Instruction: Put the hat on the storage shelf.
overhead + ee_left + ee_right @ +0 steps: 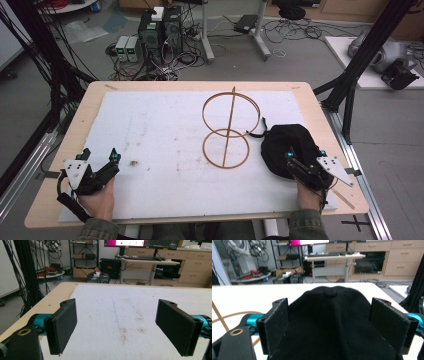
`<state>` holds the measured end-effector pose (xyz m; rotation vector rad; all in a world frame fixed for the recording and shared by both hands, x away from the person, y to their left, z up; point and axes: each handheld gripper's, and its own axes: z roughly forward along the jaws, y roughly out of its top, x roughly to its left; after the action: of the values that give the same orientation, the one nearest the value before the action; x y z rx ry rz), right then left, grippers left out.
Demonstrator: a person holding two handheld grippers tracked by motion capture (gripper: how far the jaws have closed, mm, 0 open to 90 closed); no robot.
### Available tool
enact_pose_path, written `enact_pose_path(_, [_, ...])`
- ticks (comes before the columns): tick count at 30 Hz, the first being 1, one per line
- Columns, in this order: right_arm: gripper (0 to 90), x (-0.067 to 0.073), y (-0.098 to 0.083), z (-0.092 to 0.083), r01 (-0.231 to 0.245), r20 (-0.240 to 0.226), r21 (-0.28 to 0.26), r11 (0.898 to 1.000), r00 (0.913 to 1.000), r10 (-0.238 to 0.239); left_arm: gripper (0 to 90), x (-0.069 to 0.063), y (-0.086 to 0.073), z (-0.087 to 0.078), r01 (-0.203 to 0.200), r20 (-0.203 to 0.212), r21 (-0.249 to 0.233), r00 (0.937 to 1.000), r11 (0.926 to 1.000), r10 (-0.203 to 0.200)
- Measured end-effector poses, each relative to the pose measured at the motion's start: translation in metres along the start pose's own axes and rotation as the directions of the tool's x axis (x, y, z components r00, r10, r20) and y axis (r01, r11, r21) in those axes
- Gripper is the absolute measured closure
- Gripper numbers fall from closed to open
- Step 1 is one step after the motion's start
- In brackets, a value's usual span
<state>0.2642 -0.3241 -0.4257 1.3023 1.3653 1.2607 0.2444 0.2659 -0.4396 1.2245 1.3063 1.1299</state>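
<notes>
Black cap: near tabletop's right edge, between right gripper's spread jaws. Wooden hoop stand: centre, just beside cap. Left gripper: spread, empty, near front-left corner.

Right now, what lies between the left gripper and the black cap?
In the high view, the wooden hoop stand stands between the left gripper and the cap, on the white mat.

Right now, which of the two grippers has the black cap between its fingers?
The right gripper: its open fingers straddle the black cap. The left gripper is open over bare white mat.
</notes>
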Motion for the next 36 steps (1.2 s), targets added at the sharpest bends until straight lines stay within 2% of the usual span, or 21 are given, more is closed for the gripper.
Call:
enact_pose_path(3, [15.2, 0.0005, 0.0005, -0.002, 0.005, -0.005, -0.017, 1.0, 1.0, -0.005, 17.9, 0.0009, 0.0, -0.0001, 0.003, -0.003, -0.003, 1.0, 1.0, -0.003])
enact_pose_path(18, [15.5, -0.0007, 0.0004, -0.0024, 0.014, -0.002, -0.015, 1.0, 0.9999, -0.014, 17.9, -0.0006, -0.0003, 0.0009, -0.001, 0.0, 0.002, 1.0, 1.0, 0.001])
enact_pose_path(29, [15.5, -0.0053, 0.0016, -0.0001, 0.015, 0.001, 0.002, 1.0, 0.9999, -0.015, 17.9, -0.0005, -0.0002, 0.001, -0.001, 0.0, 0.0, 1.0, 1.0, 0.001])
enact_pose_path(36, [15.5, -0.0051, 0.0012, 0.0022, 0.007, -0.012, 0.022, 1.0, 0.9999, -0.006, 17.9, -0.0005, -0.0001, 0.001, -0.002, 0.001, 0.0, 1.0, 1.0, 0.002])
